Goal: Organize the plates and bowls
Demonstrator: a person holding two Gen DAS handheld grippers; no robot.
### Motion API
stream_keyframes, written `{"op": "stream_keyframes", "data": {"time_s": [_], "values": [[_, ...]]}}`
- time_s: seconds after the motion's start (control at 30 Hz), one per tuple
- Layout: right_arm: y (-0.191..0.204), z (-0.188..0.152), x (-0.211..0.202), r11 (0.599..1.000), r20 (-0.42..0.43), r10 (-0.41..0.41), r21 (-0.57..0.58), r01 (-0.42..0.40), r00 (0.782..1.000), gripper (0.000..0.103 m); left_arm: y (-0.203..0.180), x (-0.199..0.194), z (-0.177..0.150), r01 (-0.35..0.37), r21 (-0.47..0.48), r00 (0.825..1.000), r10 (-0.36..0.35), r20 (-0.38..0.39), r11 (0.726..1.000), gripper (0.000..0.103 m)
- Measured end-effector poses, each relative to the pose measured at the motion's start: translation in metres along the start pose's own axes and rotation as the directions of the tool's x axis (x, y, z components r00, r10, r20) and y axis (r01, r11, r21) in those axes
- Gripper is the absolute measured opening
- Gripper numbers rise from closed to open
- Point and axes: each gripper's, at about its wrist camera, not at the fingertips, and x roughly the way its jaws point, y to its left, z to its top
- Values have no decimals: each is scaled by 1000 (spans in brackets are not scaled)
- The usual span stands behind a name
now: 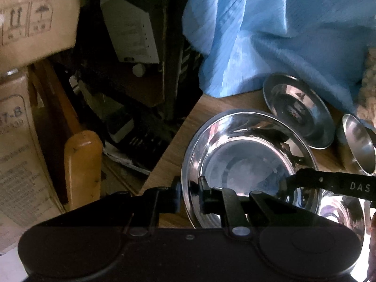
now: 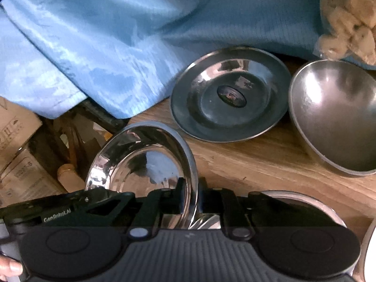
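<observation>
A shiny steel bowl is held tilted above the wooden table, gripped on two sides. My left gripper is shut on its left rim. My right gripper is shut on the opposite rim of the same bowl, and its finger shows in the left wrist view. A flat steel plate lies on the table beyond it and also shows in the left wrist view. A matte steel bowl stands to the plate's right. Another shiny bowl sits under the held one.
A blue cloth lies across the back of the wooden table. A bag of pale chunks sits at the back right. The table's left edge drops off to cardboard boxes and a wooden chair arm.
</observation>
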Motion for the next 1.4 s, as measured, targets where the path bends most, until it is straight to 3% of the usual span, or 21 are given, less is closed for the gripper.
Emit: {"op": "stream_keyframes", "data": {"time_s": [0.23,0.4,0.6,0.77,1.07,1.4], "values": [[1,-8,-26,1000,52,16,-19,-15,999,11,-8,-22,0,-5,-7,999,5,46,1000,15],[-9,-11,-56,1000,92,19,-23,-17,996,10,-25,-37,0,28,24,996,-29,80,999,15],[-27,-25,-89,995,133,-77,-53,85,988,11,-61,-42,-9,106,70,991,-111,77,992,17],[-51,-44,-107,993,129,-112,-12,114,985,12,-90,-41,-21,137,111,989,-143,42,984,17],[-77,-79,-121,992,80,-126,16,125,989,13,-115,-39,-47,120,187,993,-117,-27,975,19],[-81,-90,-120,991,52,-131,7,131,990,14,-123,-29,-56,86,209,995,-75,-61,974,22]]}}
